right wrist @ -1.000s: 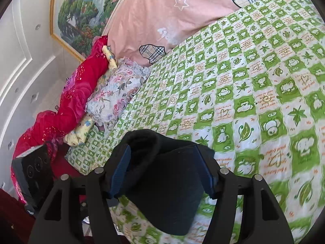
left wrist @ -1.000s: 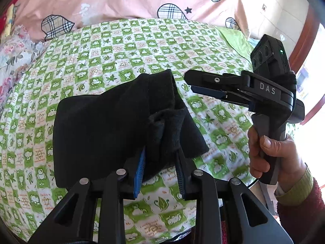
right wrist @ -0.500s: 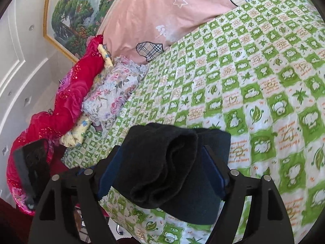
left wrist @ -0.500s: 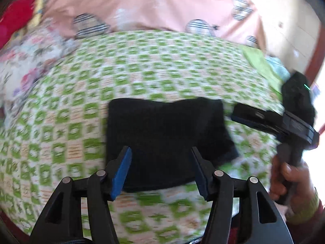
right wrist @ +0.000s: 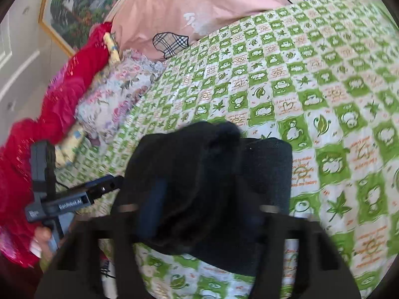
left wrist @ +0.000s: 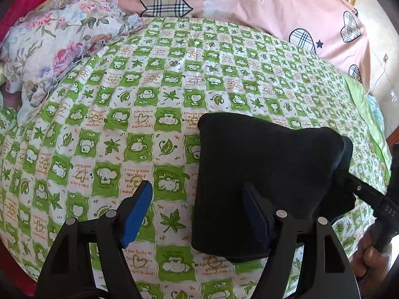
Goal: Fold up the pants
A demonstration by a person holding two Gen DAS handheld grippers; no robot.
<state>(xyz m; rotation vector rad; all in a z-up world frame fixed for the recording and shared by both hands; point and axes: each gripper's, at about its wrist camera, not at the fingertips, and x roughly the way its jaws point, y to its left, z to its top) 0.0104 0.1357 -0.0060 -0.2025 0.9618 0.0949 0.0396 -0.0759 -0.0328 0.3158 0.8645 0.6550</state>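
The black pants [left wrist: 264, 172] lie folded into a thick bundle on the green checked bedspread [left wrist: 149, 99]. My left gripper [left wrist: 197, 206] is open and empty; its right finger lies against the bundle's left edge. The bundle also shows in the right wrist view [right wrist: 212, 179], between the fingers of my right gripper [right wrist: 209, 199]. That view is blurred, so whether its jaws pinch the cloth cannot be read. The right gripper also shows at the right edge of the left wrist view [left wrist: 369, 196], reaching under the bundle's right side.
A pink quilt with plaid hearts [left wrist: 249, 2] lies along the far side of the bed. A floral pillow [left wrist: 54, 39] and red bedding [right wrist: 57, 99] lie at the left. The bed's near edge runs just below the grippers.
My left gripper let go of the pants, opened wide and shifted left. The bundle now lies folded over. The right gripper moved in around the bundle's right side.
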